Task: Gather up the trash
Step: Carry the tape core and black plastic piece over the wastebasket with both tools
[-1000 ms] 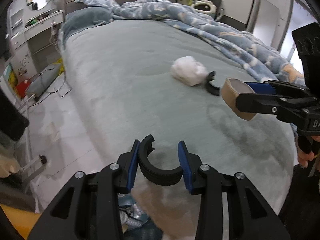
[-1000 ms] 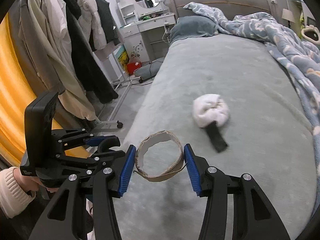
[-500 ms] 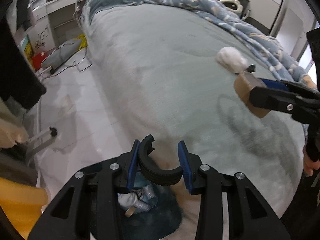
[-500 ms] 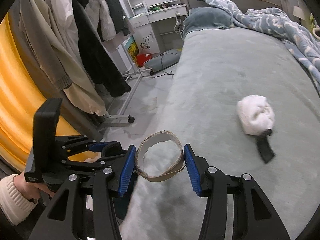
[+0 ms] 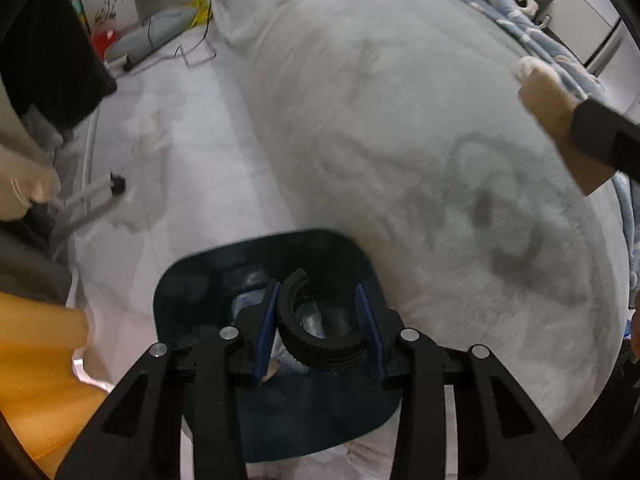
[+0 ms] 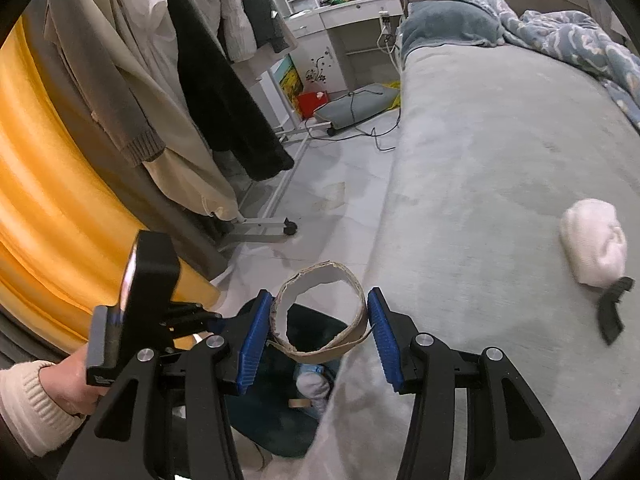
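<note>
Your left gripper (image 5: 318, 330) points steeply down over the dark bin (image 5: 192, 280) on the floor beside the bed (image 5: 400, 120), and its jaws are drawn in tight on a broken black ribbed ring (image 5: 316, 344), with both blue pads pressing its sides. Only this view looks straight into the bin, where some crumpled pale rubbish shows behind the ring, though the picture is blurred and you cannot make out what it is. Your right gripper (image 6: 320, 326) is closed partway on a torn cardboard ring (image 6: 320, 312), the pads touching it on either side, and it hangs above the bed's edge next to the bin. From the left camera that cardboard ring appears only as a tan blur at the right edge, pinched in a black finger. The right camera gives you what the left cannot: your left hand (image 6: 76, 384) in a cream cuff gripping the other tool low on the left, the clothes rack (image 6: 160, 80) along the yellow curtain (image 6: 36, 200), and, well apart on the bed, a white wad (image 6: 594, 246) with a black scrap (image 6: 612, 312) just beside it.
</note>
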{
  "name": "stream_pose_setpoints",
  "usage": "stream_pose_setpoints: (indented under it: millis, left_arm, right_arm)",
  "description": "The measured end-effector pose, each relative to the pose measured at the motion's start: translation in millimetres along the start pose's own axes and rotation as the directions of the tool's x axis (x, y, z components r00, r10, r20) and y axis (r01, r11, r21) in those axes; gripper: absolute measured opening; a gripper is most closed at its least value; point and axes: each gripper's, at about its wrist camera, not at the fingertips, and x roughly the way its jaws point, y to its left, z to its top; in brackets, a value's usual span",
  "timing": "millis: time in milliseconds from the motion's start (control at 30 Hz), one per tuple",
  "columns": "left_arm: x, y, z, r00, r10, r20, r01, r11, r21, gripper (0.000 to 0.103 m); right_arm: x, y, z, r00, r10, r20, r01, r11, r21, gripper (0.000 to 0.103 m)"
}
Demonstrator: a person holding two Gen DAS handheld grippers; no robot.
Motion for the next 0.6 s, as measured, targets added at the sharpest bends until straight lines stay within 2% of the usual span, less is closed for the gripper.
stream_pose_setpoints:
  millis: [367, 600]
  left_arm:
    - [23, 28, -28, 0.989, -0.029, -0.142, 0.020, 0.998, -0.062, 0.041]
    - [27, 40, -44, 0.980, -0.044, -0.195, 0.028, 0.996, -0.082, 0.043]
  right_arm:
    - [38, 25, 0, 0.994, 0.044, -0.098, -0.047, 0.999, -0.023, 0.050]
    - [60, 32, -3, 0.988, 0.051, -0.147, -0.054, 0.998, -0.017, 0.050]
